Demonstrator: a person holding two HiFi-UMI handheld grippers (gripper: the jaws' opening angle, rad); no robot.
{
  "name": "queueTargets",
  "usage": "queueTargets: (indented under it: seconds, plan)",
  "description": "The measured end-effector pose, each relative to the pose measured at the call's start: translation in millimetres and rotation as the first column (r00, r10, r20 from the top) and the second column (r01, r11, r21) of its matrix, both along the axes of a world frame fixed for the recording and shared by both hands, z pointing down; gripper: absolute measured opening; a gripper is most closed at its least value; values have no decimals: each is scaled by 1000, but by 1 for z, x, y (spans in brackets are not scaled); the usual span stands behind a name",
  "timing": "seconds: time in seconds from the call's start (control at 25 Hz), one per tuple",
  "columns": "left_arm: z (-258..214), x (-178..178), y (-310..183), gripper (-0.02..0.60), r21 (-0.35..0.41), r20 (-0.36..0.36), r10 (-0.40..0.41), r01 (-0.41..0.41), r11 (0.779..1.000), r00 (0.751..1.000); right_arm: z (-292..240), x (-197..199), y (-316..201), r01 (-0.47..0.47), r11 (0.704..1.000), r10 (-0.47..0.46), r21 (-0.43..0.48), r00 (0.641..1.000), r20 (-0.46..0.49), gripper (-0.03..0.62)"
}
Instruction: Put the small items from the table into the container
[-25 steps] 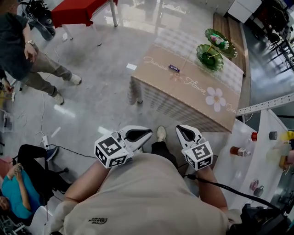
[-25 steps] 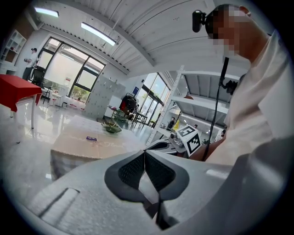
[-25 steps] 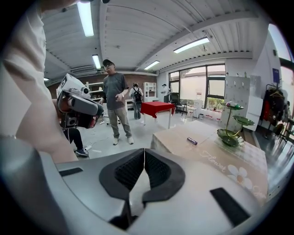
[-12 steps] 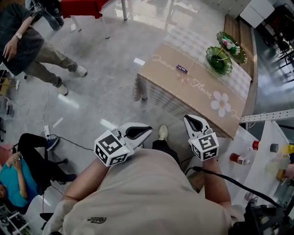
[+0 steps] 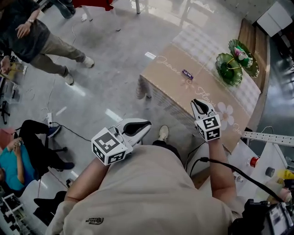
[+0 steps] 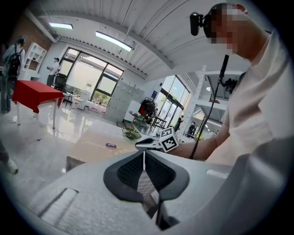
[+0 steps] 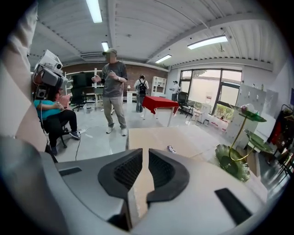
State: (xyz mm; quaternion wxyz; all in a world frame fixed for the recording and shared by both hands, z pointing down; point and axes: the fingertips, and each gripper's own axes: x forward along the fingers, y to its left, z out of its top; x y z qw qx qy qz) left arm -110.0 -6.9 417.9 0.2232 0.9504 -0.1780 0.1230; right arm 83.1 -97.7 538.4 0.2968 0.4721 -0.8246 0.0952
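Note:
A small purple wrapped item (image 5: 187, 74) lies on the tan cloth-covered table (image 5: 171, 94); it also shows in the left gripper view (image 6: 110, 145) and the right gripper view (image 7: 171, 149). A green two-tier glass dish (image 5: 229, 69) stands at the table's far right end. My right gripper (image 5: 196, 101) reaches over the table's near edge, short of the wrapper. Its jaws are opening, with a narrow gap and nothing between them (image 7: 145, 153). My left gripper (image 5: 148, 123) hangs back over the floor beside my body, jaws shut and empty (image 6: 144, 153).
One person stands at the upper left (image 5: 32, 36) and another sits on a chair at the left (image 5: 14, 165). A cable runs across the floor (image 5: 82, 135). A red table (image 5: 92, 3) is at the far back. A white shelf with bottles (image 5: 253, 161) stands at right.
My right gripper has moved forward and to the right, from beside my body to over the table's near edge. The left gripper shifted only a little. The table looks closer.

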Motion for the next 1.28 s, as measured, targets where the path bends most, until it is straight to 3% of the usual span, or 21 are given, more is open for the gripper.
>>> queueTargets:
  seconds: [0.2,0.6,1.16,1.28]
  plan:
    - [-1,12,-23,9,-14,14,-83,83,996,996,27,24,-57,37,999,-38,-24,999,-22,89]
    - [5,31,-49,9,-18,67,-194,196,980,979,90,45,-141,90,992,-94,-85,994,-50,120]
    - [14,46,-70,9,-39,123,-257,264,964,958,151,56,-179,155,967,-173,-202,982,-72,132]
    - [13,49,-73,9,-42,125,-263,270,962,957,151,53,-178,177,962,-192,-206,980,-58,110]
